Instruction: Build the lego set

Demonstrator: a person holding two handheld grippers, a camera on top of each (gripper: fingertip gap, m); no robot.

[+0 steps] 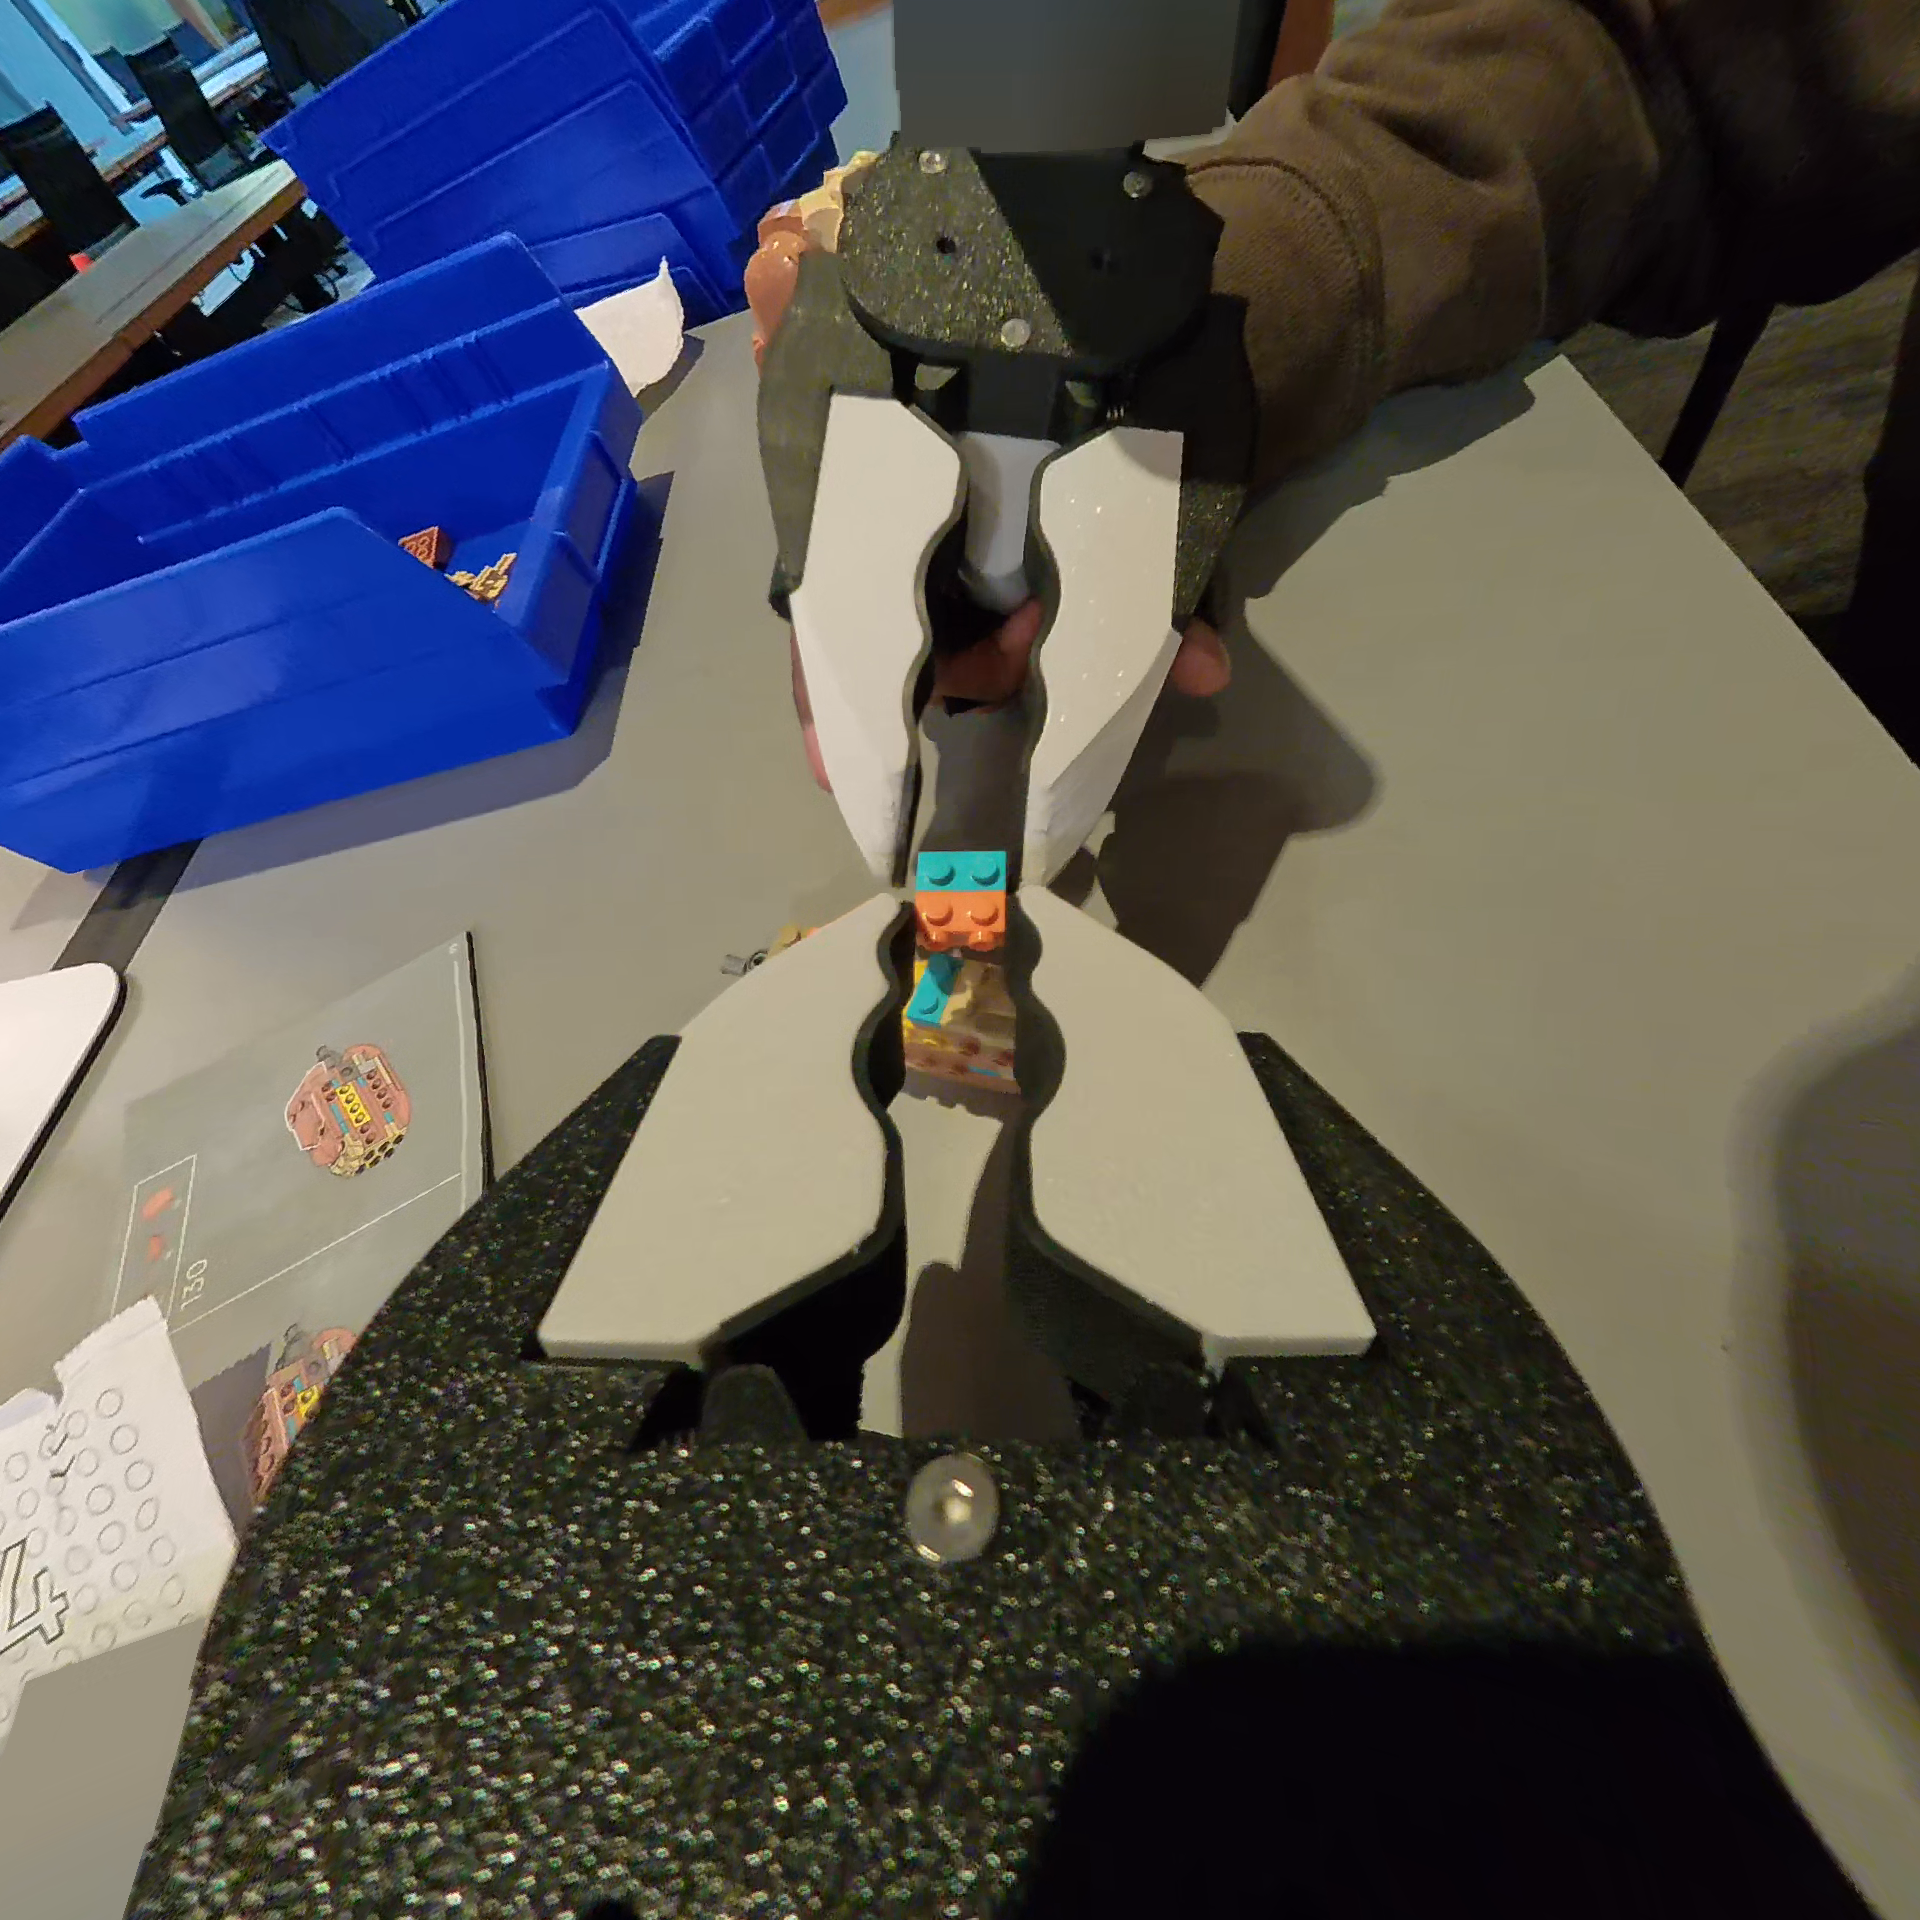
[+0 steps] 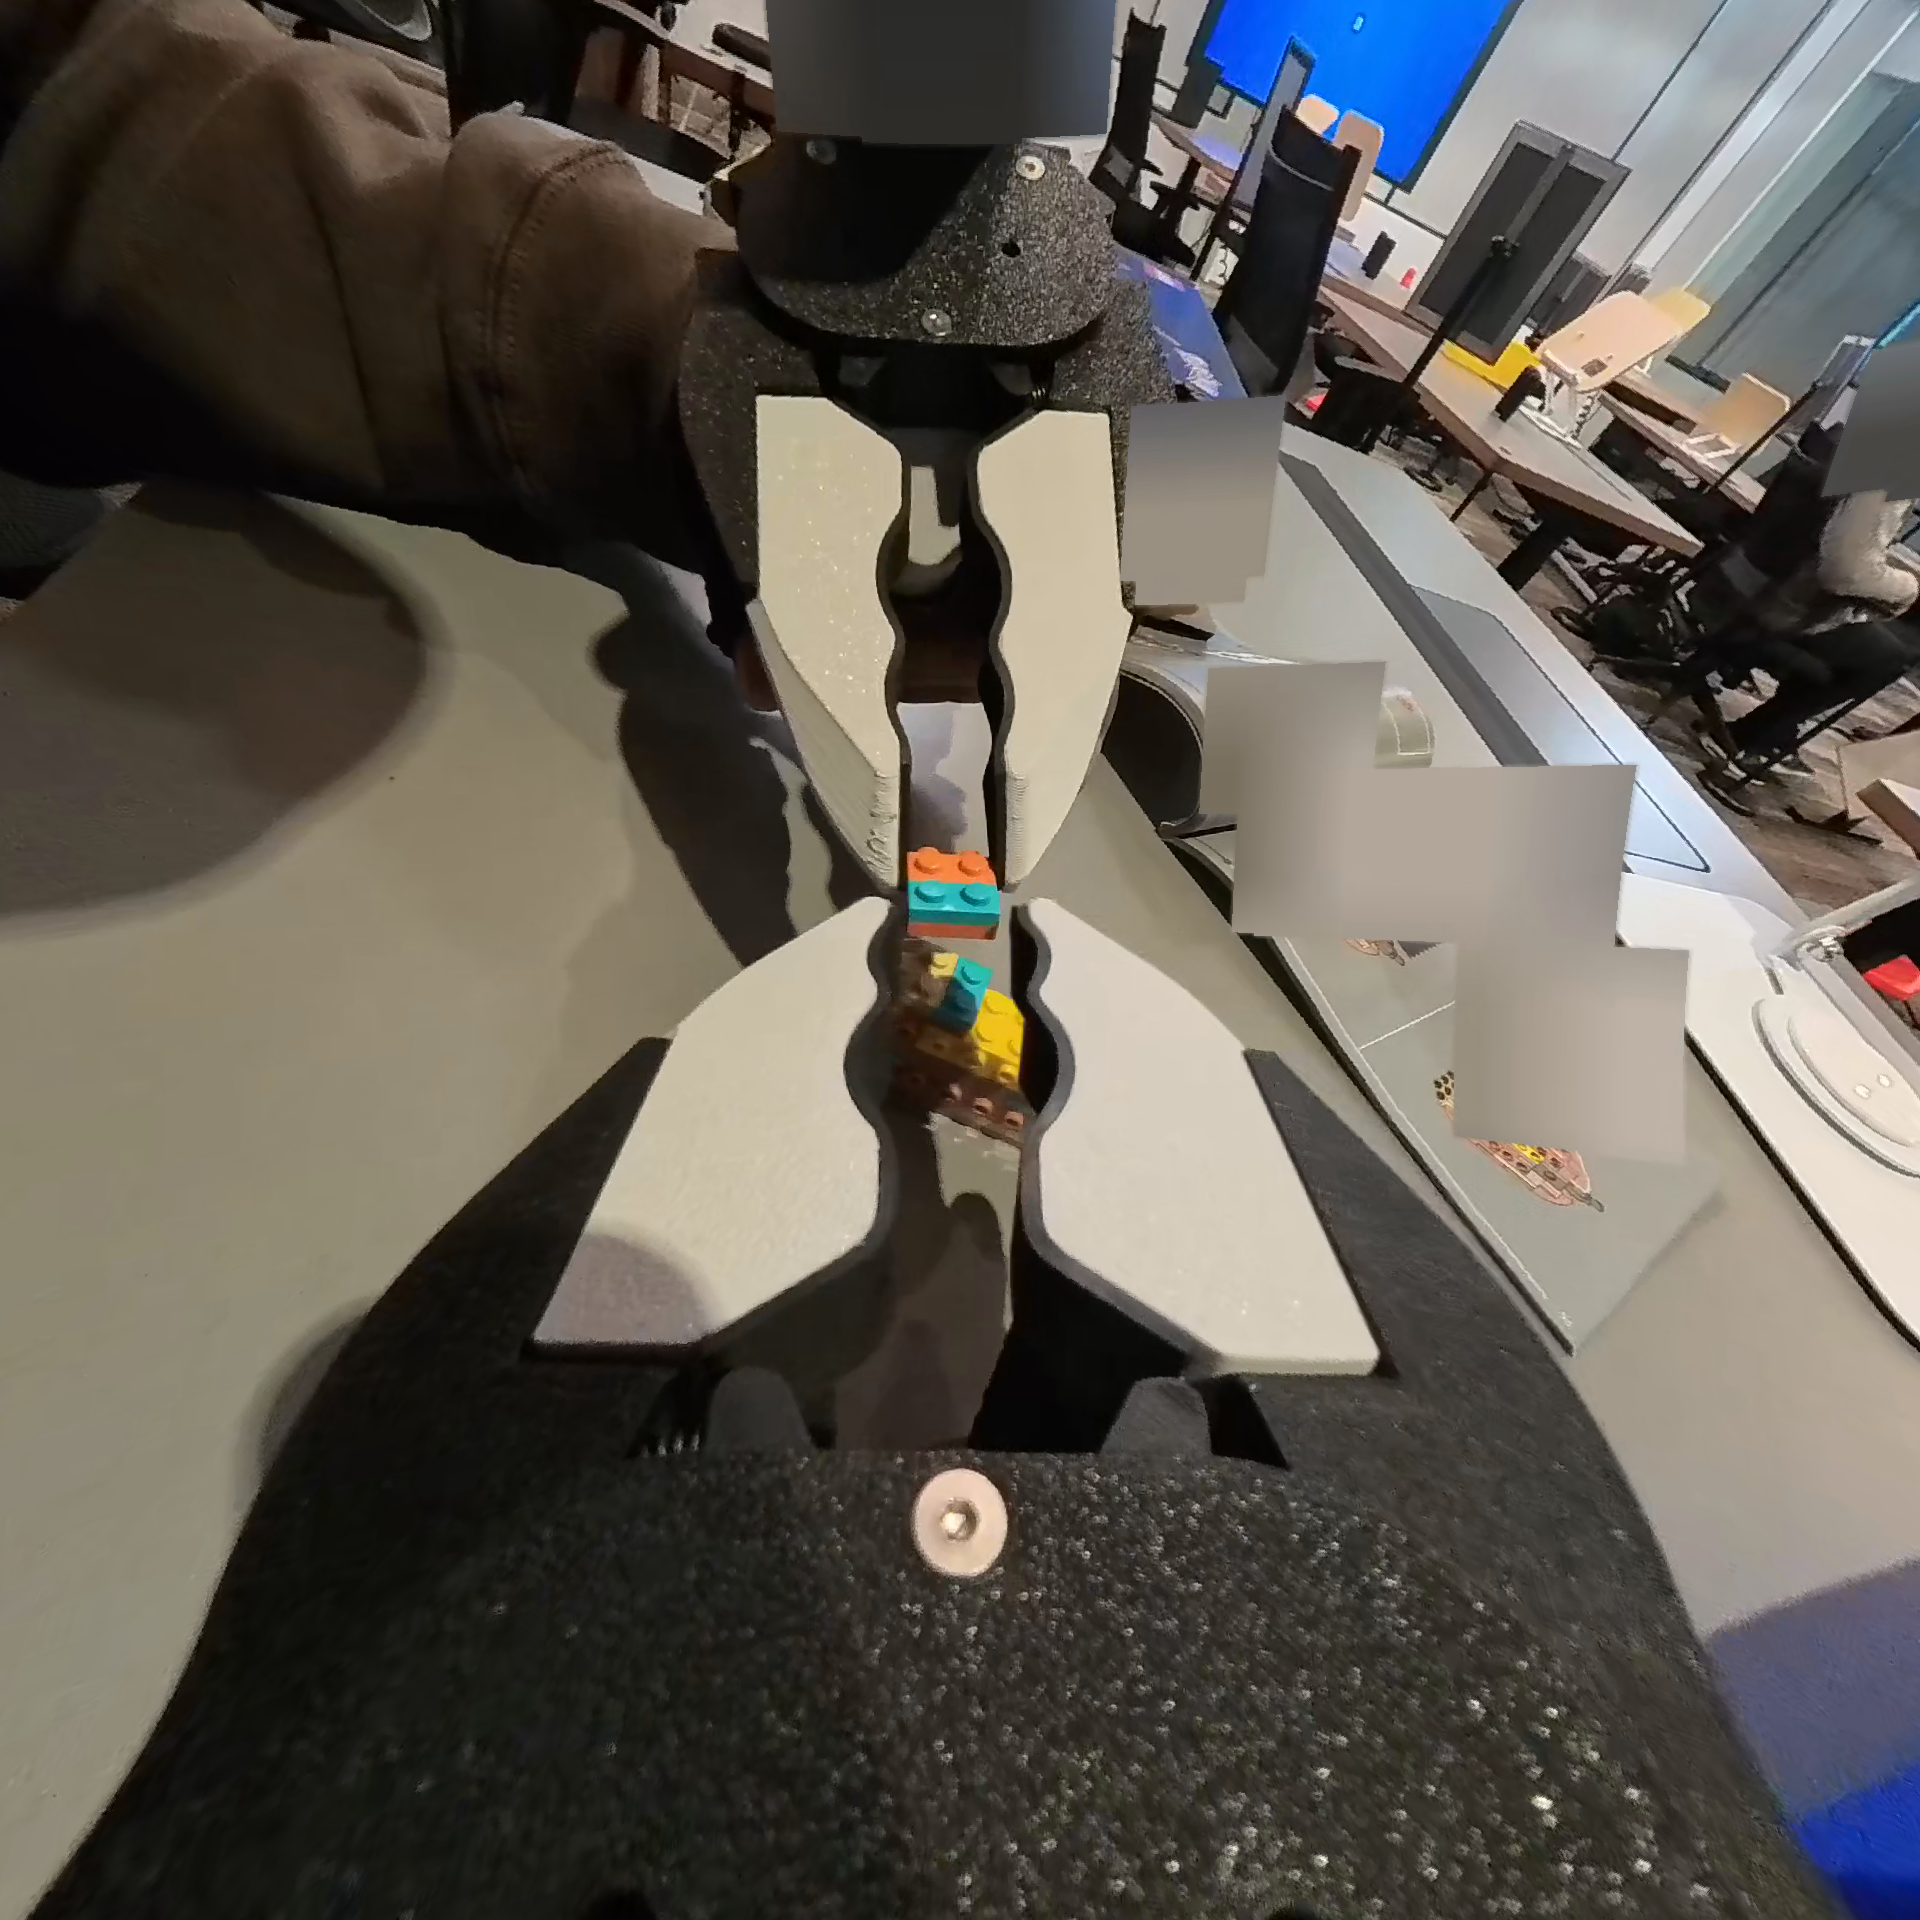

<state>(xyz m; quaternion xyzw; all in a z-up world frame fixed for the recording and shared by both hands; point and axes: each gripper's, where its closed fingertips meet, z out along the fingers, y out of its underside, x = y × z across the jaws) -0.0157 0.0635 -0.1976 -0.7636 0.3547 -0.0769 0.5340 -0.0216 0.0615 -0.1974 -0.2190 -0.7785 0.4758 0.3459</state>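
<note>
Both grippers meet tip to tip over the grey table (image 1: pixel 1455 831). The left gripper (image 1: pixel 961 920) pinches the orange brick (image 1: pixel 958 920); the right gripper (image 2: pixel 951 914) pinches the teal brick (image 2: pixel 951 904) stacked against it.

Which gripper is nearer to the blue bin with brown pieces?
Right. The right gripper hangs just beside the blue bin; the left gripper is farther back from it.

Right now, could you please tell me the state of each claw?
Left claw: shut on the orange brick.
Right claw: shut on the teal brick.
</note>
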